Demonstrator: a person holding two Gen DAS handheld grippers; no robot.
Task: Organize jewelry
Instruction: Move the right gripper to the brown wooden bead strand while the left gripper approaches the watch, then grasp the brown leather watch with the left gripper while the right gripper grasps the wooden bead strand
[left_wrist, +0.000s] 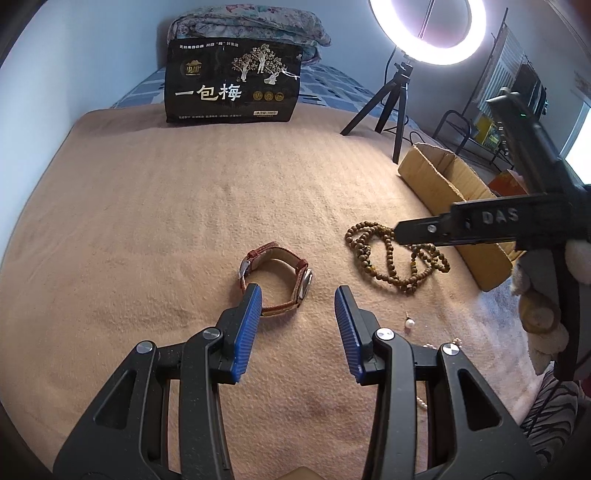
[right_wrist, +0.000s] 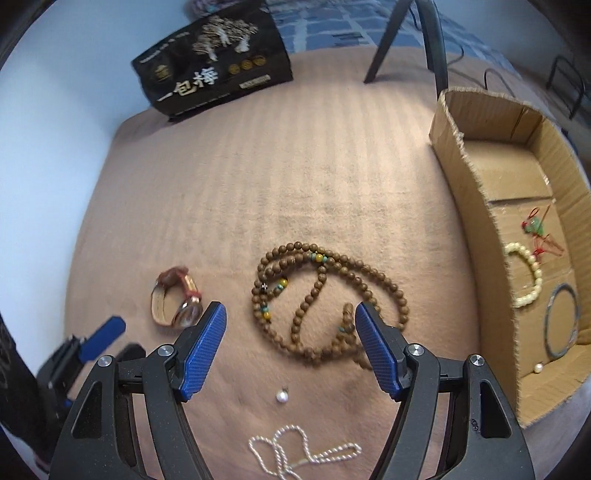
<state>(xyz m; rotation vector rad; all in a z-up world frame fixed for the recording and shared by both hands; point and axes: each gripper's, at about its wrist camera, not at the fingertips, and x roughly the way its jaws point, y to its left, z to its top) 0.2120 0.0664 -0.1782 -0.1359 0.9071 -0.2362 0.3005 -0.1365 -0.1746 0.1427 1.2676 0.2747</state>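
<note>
Right gripper (right_wrist: 290, 334), spread wide, hovers above the wooden bead necklace (right_wrist: 325, 299).

Wide bare stretch of peach fleece blanket (right_wrist: 295, 166) seen ahead, nothing parked there. Right side blocked by open brown cardboard box (right_wrist: 476, 229). Far edge walled off by black plum snack bag (left_wrist: 232, 86) and black tripod legs (left_wrist: 391, 107).

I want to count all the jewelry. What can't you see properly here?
- Silver chain: right wrist view, cut off by the bottom edge.
- Wooden bead necklace: left wrist view, partly behind the right tool.
- Watch face: right wrist view, blurred.
</note>
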